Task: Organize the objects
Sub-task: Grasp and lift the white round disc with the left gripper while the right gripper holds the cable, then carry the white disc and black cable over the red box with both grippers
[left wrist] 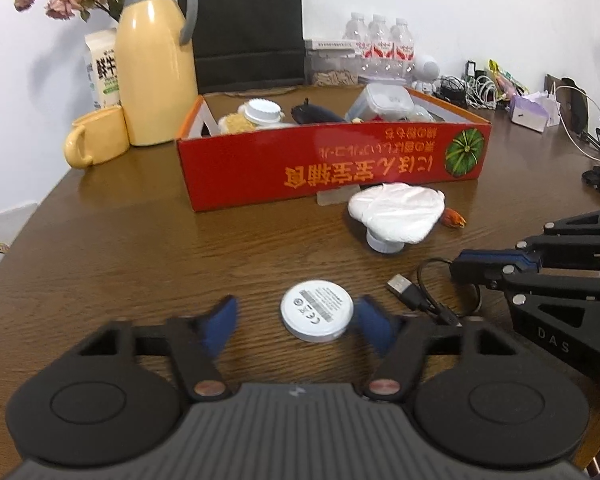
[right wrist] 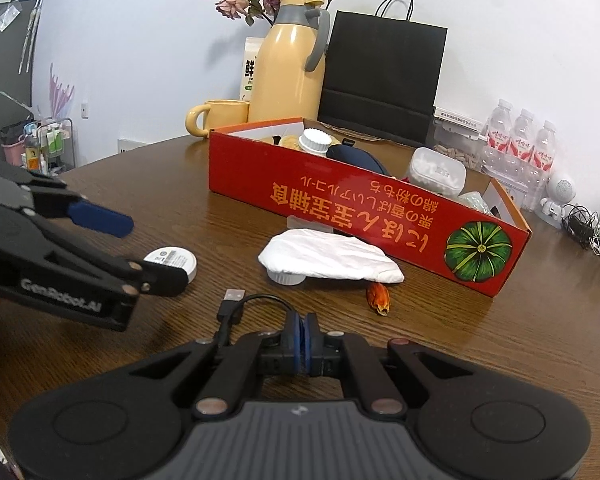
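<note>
A white round disc (left wrist: 317, 310) lies on the brown table (left wrist: 140, 240) between my left gripper's open blue fingers (left wrist: 296, 324); it also shows in the right wrist view (right wrist: 172, 262). My left gripper (right wrist: 140, 248) straddles it there. My right gripper (right wrist: 302, 340) is shut on a black USB cable (right wrist: 240, 308), also seen from the left wrist (left wrist: 420, 296), where the right gripper (left wrist: 460, 268) sits at the right. A red cardboard box (left wrist: 332, 160) holding several items stands behind. A white cloth-covered object (left wrist: 396, 216) lies in front of the box.
A yellow jug (left wrist: 156, 64) and yellow mug (left wrist: 96, 140) stand left of the box, a black paper bag (left wrist: 248, 28) behind it. Water bottles (left wrist: 380, 44) and tangled cables (left wrist: 476, 92) line the back right. A small orange object (left wrist: 454, 218) lies by the cloth.
</note>
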### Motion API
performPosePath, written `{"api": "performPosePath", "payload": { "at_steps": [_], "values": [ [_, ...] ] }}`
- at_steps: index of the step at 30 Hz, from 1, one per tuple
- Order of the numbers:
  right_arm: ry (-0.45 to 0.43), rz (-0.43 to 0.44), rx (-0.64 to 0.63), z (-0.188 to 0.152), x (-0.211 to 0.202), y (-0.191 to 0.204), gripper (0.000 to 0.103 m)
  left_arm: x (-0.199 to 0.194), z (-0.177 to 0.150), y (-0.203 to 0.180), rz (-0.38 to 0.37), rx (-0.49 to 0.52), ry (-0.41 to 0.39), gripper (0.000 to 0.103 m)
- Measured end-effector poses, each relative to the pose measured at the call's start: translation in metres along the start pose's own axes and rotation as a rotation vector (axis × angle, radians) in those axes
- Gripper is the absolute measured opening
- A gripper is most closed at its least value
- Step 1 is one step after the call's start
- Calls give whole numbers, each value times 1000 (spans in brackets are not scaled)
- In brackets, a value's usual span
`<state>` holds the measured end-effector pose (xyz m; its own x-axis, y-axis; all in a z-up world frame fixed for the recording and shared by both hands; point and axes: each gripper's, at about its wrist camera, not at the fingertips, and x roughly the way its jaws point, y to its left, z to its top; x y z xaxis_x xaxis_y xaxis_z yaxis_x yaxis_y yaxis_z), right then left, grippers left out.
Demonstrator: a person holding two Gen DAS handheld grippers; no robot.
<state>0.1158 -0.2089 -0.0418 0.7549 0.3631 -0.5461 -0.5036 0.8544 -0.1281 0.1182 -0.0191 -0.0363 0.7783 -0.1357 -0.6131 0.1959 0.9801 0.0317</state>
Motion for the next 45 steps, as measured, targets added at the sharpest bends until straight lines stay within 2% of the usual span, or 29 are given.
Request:
{"api": "performPosePath", "payload": {
  "at_steps": [1,2,9,25,35,45],
  "values": [
    [-2,1,2,0,0,0,1,0,0,0,-15,-5,0,43],
    [-4,2,4,0,0,0,1,-2,0,1,-23,-7,-6,40],
    [-48,10,5,4,-10,0,1,-13,4,1,-19,-21,-41,40],
    [-177,10,-12,37,-35,-1,1,-34,32,1,-9,-33,-138,41],
    [-278,-16,-20,77,-36,-13,1,-33,74,1,-7,-49,-215,41],
    [-335,-35,26,120,-5,-39,1,-5,123,10,9,-115,-262,41]
  ]
}}
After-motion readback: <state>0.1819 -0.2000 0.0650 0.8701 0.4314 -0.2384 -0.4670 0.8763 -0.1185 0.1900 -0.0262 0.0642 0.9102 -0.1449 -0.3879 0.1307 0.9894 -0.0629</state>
